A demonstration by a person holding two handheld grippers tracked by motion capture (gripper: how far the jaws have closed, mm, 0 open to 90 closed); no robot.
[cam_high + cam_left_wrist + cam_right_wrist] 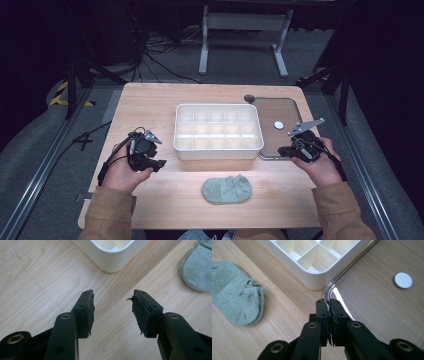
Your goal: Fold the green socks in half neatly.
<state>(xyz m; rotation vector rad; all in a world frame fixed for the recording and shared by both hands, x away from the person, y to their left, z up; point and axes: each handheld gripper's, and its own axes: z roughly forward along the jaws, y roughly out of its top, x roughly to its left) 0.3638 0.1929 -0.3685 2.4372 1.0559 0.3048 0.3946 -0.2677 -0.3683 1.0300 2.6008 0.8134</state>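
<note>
A small white disc (403, 280) lay ahead and to the right of the right gripper (329, 302). Beneath both grippers stretched the pale wooden table (150, 100). Far beyond them stood a grey metal stand (245, 22) (on the dark floor), with black cables (160, 50) beside it. Yellow-black tape (62, 92) lay well off the left gripper's (161, 164) outer side.

One desk (150, 100). One white box (218, 148) on it, split into fifteen small cups, three rows of five. One clear lid (285, 112) beside box. One small white round disc (278, 125) on lid. One pair of green socks (226, 189), so two socks. Two tools: left tool (159, 164), right tool (284, 150). Two hands.
</note>
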